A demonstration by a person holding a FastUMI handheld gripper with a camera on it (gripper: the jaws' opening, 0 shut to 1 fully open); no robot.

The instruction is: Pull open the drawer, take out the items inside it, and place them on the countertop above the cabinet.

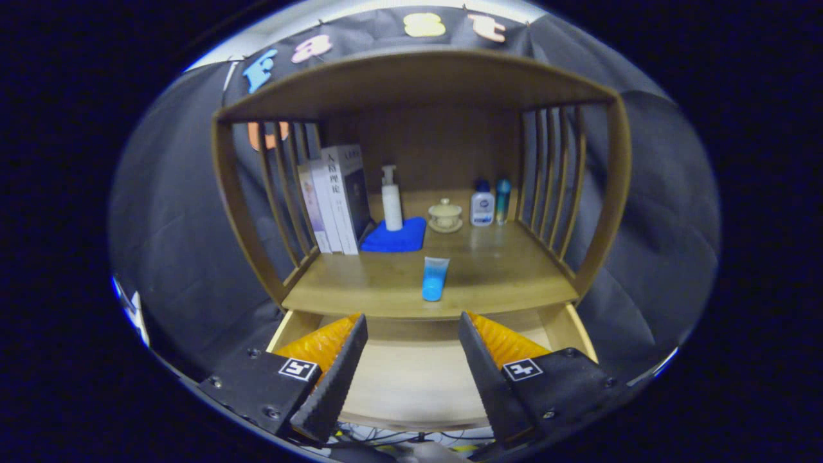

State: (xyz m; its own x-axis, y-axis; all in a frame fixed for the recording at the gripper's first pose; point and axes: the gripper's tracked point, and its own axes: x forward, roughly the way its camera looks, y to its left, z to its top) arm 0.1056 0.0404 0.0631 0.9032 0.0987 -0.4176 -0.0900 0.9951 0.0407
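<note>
Gripper view:
Tube: I see a blue tube (434, 278) lying on the countertop (514, 276), long axis running away from me, cap end nearest.
Drawer: the drawer (411, 379) is pulled open below.
Gripper: my gripper (411, 370) is spread wide, holding nothing, above the drawer.

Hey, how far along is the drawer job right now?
Done: the drawer is pulled open, and a blue tube lies on the countertop near its front edge. In hand: nothing; the gripper is open over the drawer, whose visible floor looks bare. Left: checking the hidden parts for remaining items.
</note>
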